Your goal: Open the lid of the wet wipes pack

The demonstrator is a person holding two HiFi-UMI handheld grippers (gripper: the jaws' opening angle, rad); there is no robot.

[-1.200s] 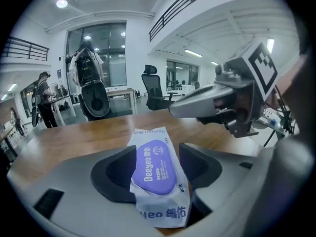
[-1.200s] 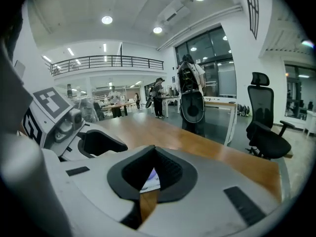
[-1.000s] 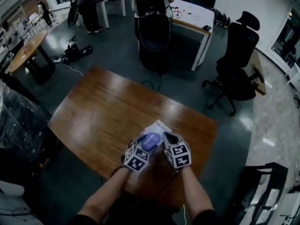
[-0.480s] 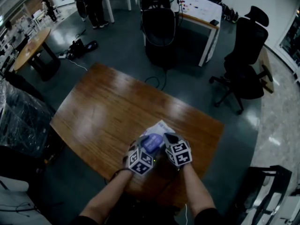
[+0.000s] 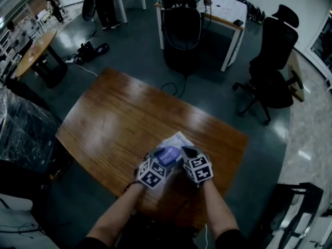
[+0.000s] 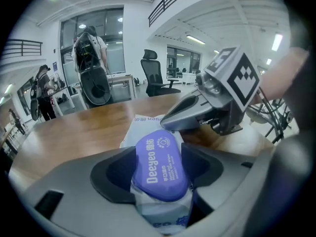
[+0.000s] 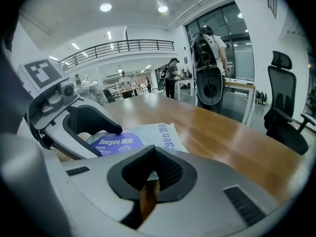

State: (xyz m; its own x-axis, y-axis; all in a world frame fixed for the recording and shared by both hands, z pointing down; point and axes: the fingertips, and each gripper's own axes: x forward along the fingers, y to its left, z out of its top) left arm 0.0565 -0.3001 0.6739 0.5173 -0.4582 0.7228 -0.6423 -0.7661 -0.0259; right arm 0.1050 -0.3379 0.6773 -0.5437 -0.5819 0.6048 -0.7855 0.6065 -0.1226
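**Pack clamped near the table's front edge**

The table (image 5: 119,118) lies wide and bare ahead of me. The wet wipes pack (image 5: 176,139) sits close to its near edge. My left gripper (image 6: 160,167) has its jaws clamped on the pack's sides, and the purple lid (image 6: 160,159) is flat down. My right gripper (image 7: 148,181) is just beside the lid, jaws closed on nothing.

**Wipes pack on a brown table**

The right gripper (image 7: 153,157) has its jaws pressed together, with nothing in them. Just past them the white wet wipes pack (image 7: 165,135) lies on the wooden table (image 7: 217,132), its purple lid (image 7: 121,143) down flat. The left gripper (image 7: 106,142) squeezes the pack.
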